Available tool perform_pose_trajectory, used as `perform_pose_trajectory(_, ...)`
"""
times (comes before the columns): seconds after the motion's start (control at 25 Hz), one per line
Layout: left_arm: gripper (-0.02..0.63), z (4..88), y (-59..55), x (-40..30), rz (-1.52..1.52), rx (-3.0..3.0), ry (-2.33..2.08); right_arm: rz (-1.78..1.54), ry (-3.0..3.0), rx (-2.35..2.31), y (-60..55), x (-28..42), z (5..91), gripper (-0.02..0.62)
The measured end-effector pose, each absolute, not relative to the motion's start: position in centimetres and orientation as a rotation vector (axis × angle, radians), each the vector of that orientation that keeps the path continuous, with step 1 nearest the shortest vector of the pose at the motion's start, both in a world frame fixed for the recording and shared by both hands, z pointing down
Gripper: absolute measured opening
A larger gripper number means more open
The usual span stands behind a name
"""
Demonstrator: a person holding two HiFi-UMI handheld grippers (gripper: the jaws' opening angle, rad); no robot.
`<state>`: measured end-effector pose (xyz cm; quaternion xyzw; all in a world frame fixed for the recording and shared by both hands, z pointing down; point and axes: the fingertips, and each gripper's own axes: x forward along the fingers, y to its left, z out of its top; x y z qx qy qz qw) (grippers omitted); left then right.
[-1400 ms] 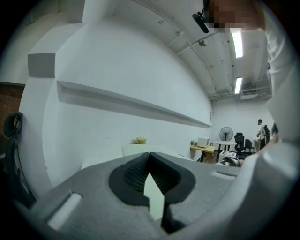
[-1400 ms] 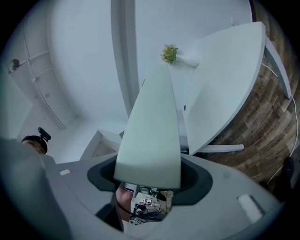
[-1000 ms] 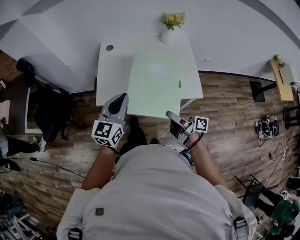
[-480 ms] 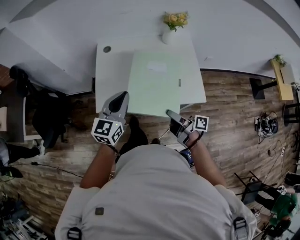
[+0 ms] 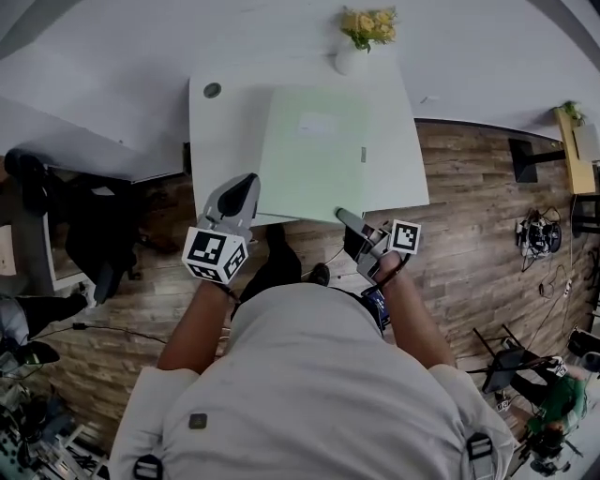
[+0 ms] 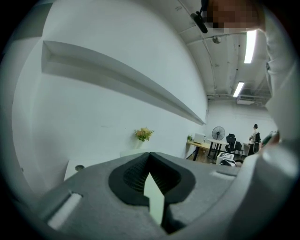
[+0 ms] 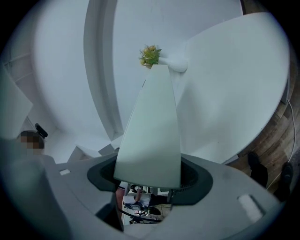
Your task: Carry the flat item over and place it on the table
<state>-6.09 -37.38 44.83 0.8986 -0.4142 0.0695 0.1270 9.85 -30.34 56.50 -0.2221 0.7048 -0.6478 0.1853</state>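
Currently both clamped on near edge of flat panel (image 5: 314,155): left gripper (image 5: 246,185) at 7 o'clock corner, right gripper (image 5: 346,217) at 5; long axis runs toward 12 over table (image 5: 220,141).

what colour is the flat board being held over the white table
The flat board is pale mint green; the head view shows it best.

My table, against the wall

The white table (image 5: 225,141) stands on the wooden plank floor (image 5: 469,234). A white vase (image 5: 351,60) of yellow flowers (image 5: 368,24) stands at its far edge, and a round grommet (image 5: 213,90) sits near its far left corner.
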Motion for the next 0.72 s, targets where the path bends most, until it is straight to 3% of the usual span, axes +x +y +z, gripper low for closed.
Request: perform_pose_trajectory(0.72, 0.002, 52.9, -43.7, -9.9, 0.289, 2.487, -1.097, -1.948, 1.902, -0.737, -36.4, 6.7, 66.3, 0.302)
